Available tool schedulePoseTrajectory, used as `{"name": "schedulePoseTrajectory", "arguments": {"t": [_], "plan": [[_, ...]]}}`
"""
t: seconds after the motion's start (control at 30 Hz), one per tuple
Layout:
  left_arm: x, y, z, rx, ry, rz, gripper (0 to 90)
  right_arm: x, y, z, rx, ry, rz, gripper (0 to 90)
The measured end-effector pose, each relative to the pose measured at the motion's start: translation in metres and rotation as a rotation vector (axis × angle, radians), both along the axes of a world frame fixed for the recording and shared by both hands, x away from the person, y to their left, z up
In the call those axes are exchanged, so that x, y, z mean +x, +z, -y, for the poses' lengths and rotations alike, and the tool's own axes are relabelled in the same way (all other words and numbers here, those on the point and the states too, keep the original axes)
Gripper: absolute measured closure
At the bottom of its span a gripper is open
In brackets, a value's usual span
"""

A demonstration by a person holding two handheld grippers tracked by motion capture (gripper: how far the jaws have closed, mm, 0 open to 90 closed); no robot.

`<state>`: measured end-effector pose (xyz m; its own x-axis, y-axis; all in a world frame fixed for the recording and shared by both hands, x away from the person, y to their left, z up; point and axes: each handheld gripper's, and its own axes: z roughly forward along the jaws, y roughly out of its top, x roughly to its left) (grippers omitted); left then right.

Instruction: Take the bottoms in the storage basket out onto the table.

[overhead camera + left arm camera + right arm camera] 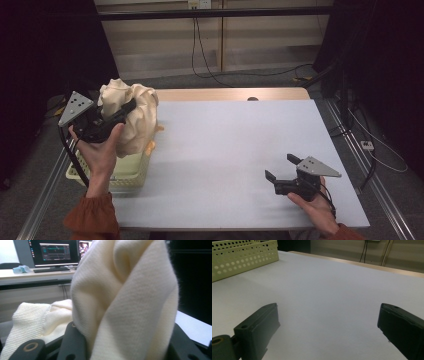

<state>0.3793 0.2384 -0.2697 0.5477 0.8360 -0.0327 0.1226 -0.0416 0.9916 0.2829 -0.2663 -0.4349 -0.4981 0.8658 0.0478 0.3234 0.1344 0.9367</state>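
At the left edge of the worktop (235, 150), the left hand-held gripper (122, 112) is raised above a pale yellow perforated basket (127, 175) and has its jaws closed on a cream knitted garment (137, 112), which is bunched up and lifted so that it hangs down into the basket. From the left gripper view the cream knitted garment (125, 302) rises in a thick twisted fold between the two black jaws, with a ribbed cuff or hem (27, 317) lying lower at the left; behind it stand a desk with a monitor (55, 251) and a keyboard (51, 269). The person's left hand (102, 150) grips the tool from below, an orange-brown sleeve (92, 215) at the wrist. Well apart, near the front right of the pale grey worktop, the right hand-held gripper (280, 167) sits low in the right hand (312, 205), its jaws spread wide with nothing between them. Its own view looks across the bare worktop (332, 290) between the two parted jaws, toward the perforated basket (244, 257) at the upper left. Cables (210, 60) trail over the floor beyond the far edge.
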Motion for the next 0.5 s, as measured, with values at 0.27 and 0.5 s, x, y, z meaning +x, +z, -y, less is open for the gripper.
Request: {"name": "schedulePoseTrajectory", "arguments": {"t": [0.27, 0.5], "plan": [[0.000, 0.003, 0.010, -0.011, -0.031, -0.015, 59.1, 0.001, 0.000, 0.000, 0.005, 0.003, -0.001, 3.7], [0.003, 0.006, 0.023, 0.004, -0.053, -0.012, 59.1, 0.004, -0.001, 0.001, 0.010, 0.007, -0.006, 3.6]]}}
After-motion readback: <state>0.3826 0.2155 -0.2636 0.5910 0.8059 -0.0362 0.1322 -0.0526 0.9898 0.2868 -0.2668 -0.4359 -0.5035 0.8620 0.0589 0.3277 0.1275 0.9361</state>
